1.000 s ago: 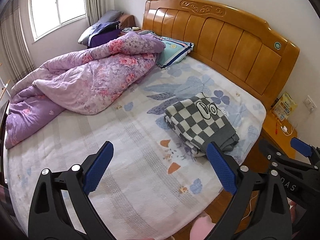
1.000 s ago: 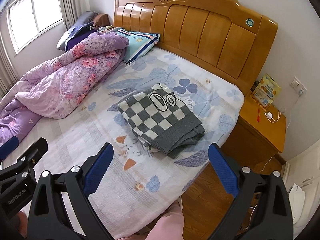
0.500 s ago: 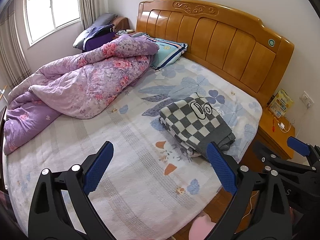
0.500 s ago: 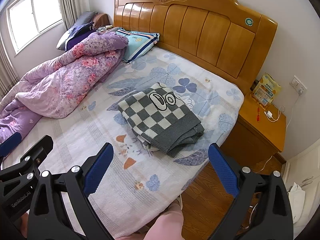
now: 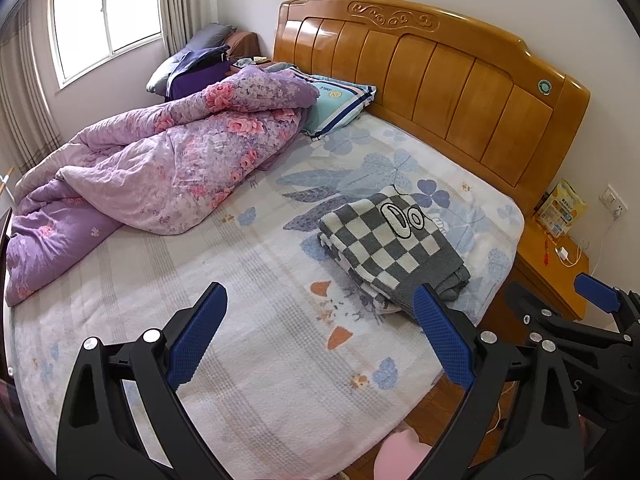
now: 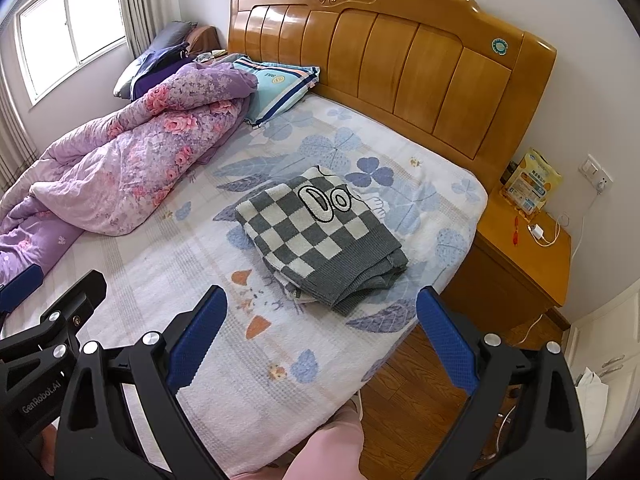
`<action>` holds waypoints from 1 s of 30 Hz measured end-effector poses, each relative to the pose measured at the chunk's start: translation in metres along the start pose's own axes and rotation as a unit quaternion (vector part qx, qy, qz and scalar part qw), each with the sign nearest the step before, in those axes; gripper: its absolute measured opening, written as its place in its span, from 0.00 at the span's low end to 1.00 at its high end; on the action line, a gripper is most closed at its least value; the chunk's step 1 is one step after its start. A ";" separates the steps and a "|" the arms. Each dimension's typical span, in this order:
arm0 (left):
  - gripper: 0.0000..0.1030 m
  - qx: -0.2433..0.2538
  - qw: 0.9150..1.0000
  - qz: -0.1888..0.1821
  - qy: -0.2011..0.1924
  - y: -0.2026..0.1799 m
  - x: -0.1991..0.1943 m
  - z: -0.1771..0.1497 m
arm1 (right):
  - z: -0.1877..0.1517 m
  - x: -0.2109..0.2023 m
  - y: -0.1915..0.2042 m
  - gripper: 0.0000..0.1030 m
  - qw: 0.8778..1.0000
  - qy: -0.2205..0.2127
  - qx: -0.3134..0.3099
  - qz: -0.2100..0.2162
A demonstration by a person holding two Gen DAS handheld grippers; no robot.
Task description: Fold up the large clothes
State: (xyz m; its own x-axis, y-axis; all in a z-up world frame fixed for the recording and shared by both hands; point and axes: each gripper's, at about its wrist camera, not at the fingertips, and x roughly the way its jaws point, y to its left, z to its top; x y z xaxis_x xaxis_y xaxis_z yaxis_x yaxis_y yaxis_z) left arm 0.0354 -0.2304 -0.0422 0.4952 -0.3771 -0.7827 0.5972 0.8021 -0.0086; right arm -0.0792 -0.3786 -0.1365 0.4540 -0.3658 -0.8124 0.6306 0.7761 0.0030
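At the far left a window [image 5: 106,20] with pale curtains lights the room, and below it a purple floral quilt [image 5: 160,168] lies bunched along the left half of the bed [image 5: 260,380], its upper end reaching a striped turquoise pillow [image 5: 340,104] propped against the wooden headboard [image 5: 440,76]. Nearer the camera, the left gripper [image 5: 320,338] hangs above the foot of the mattress with its blue-padded fingers [image 5: 196,336] spread wide and nothing between them. Past its right finger, toward the right side of the bed, sits the folded checked sweater [image 5: 390,248], a grey-and-cream knit with two cartoon eyes on the top face; it rests flat on the flowered sheet as a neat stack, its dark ribbed hem toward the mattress edge, apart from both grippers. The right wrist view shows the same sweater [image 6: 320,236] just ahead of the right gripper [image 6: 322,338], whose fingers [image 6: 446,340] likewise stand fully apart and empty, over the corner of the bed. A pink-clad part of the person [image 6: 328,452] shows at the bottom edge. Further right, a wooden nightstand [image 6: 532,256] stands beside the bed, carrying a yellow packet [image 6: 532,186] and a white charger with its cable [image 6: 538,234], below a wall socket [image 6: 598,180].
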 end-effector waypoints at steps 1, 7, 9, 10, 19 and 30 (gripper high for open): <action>0.92 0.000 1.000 0.001 0.000 -0.001 0.000 0.000 | -0.001 0.000 0.000 0.90 1.000 0.000 0.001 -0.001; 0.92 -0.001 1.000 0.000 0.001 0.000 0.000 -0.001 | 0.000 0.000 0.000 0.90 1.000 0.000 0.000 -0.002; 0.92 -0.003 1.000 0.001 0.001 0.000 0.000 -0.001 | 0.001 0.000 0.000 0.90 1.000 0.000 -0.001 -0.002; 0.92 -0.003 1.000 0.001 0.000 0.000 0.000 -0.001 | 0.001 0.000 0.000 0.90 1.000 0.000 -0.001 -0.002; 0.92 -0.007 1.000 0.001 0.002 0.000 0.001 -0.001 | 0.008 0.005 -0.002 0.90 1.000 0.003 -0.007 -0.001; 0.92 -0.010 1.000 -0.001 -0.002 0.001 0.003 0.003 | 0.021 0.013 0.000 0.90 1.000 0.001 -0.018 0.002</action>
State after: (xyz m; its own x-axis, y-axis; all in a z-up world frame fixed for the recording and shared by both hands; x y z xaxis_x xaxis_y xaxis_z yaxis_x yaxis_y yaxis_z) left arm 0.0392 -0.2325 -0.0431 0.4962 -0.3802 -0.7805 0.5851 0.8106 -0.0229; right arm -0.0600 -0.3941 -0.1346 0.4546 -0.3615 -0.8140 0.6057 0.7956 -0.0151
